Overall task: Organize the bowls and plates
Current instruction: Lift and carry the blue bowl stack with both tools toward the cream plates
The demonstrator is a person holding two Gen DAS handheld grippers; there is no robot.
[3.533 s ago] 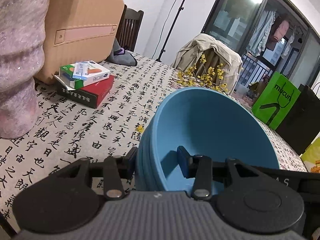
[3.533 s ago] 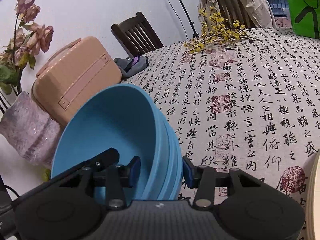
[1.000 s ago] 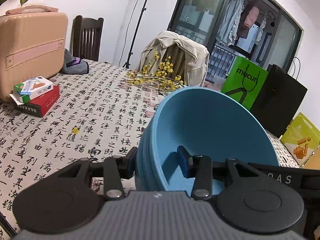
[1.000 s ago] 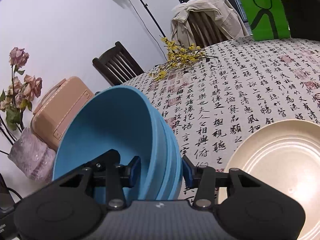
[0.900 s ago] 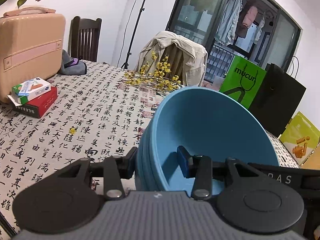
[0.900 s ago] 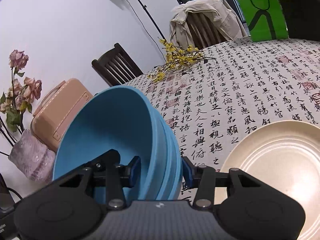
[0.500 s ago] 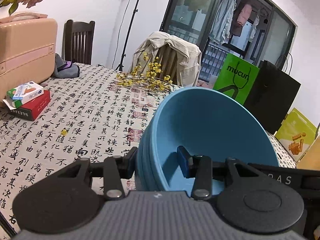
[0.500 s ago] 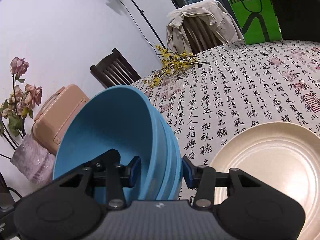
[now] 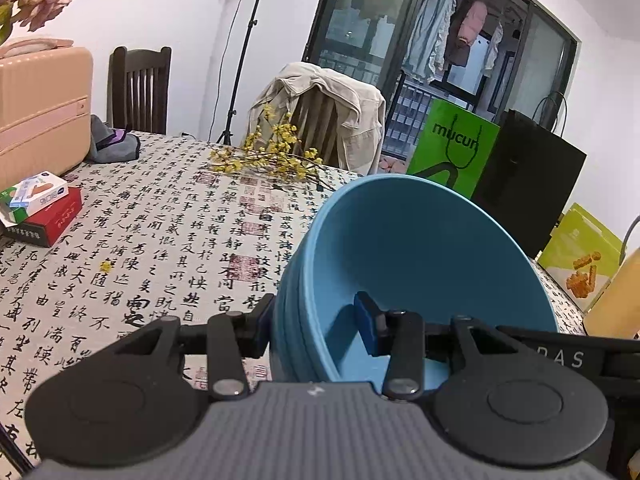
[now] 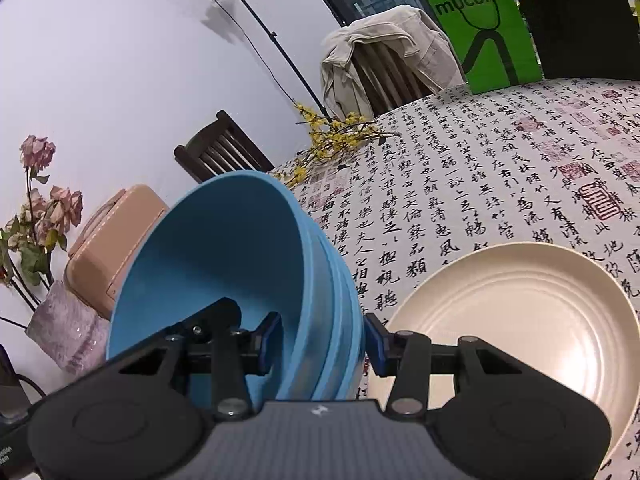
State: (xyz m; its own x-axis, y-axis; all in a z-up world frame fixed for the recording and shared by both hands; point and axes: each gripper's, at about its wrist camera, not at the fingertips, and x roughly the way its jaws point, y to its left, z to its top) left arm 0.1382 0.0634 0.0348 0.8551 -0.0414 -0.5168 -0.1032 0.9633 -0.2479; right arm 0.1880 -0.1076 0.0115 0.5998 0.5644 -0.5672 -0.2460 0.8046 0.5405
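Since the earlier frames both our tongs had carried the stack of blue bowls (image 9: 420, 248) across the tabletop (image 9: 168, 216), away from the pink vase and the peach case (image 9: 40, 108) and toward the cream plate (image 10: 520, 312), which was out of the right view at first and had come well into it by now. Our left tongs (image 9: 316, 320) were clamped on the stack's wall at its left side, one blue pad (image 9: 366, 320) inside the top bowl and the other outside against the nested rims. Our right tongs (image 10: 320, 340) were clamped on the opposite side in the same way, one pad inside and one outside; both stood partly closed, as wide as the stacked walls. We held the stack tilted and lifted off the patterned cloth, with the plate lying flat on the tabletop just to its right in the right view. We could not tell how many bowls were nested, though several rims showed. Farther back a spray of yellow flowers (image 9: 276, 156) lay on the cloth in front of a chair draped with a beige jacket (image 9: 324, 108). A red box (image 9: 48, 220) with small cartons on top sat near the peach case at the left, and a green bag (image 9: 456, 148) stood at the far edge.
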